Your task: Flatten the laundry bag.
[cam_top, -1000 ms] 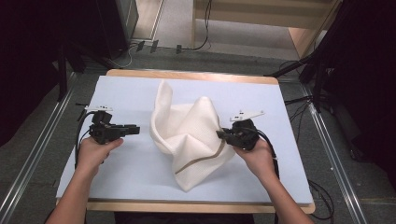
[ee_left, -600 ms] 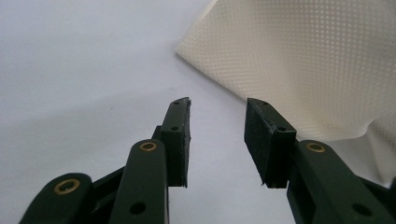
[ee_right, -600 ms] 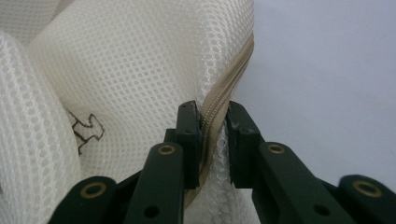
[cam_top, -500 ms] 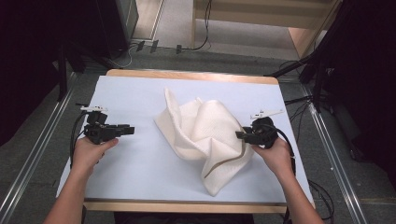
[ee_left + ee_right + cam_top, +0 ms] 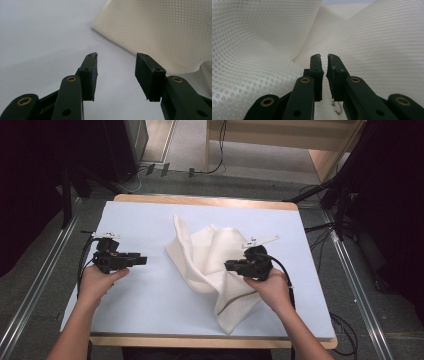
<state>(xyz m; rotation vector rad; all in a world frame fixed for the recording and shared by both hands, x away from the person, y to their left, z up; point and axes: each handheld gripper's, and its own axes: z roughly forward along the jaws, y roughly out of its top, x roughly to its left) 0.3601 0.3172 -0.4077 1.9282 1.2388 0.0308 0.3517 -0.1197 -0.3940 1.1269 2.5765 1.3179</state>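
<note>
The right tongs (image 5: 231, 266) sit nearly closed with only a sliver between the jaws; whether they pinch any of the cream waffle-weave towel (image 5: 210, 265) I cannot tell. The left tongs (image 5: 142, 260) gape wide over bare surface (image 5: 150, 310), just short of the towel's edge. The towel lies crumpled mid-surface; it looks soft, light and floppy, best taken by a corner or hem.
</note>
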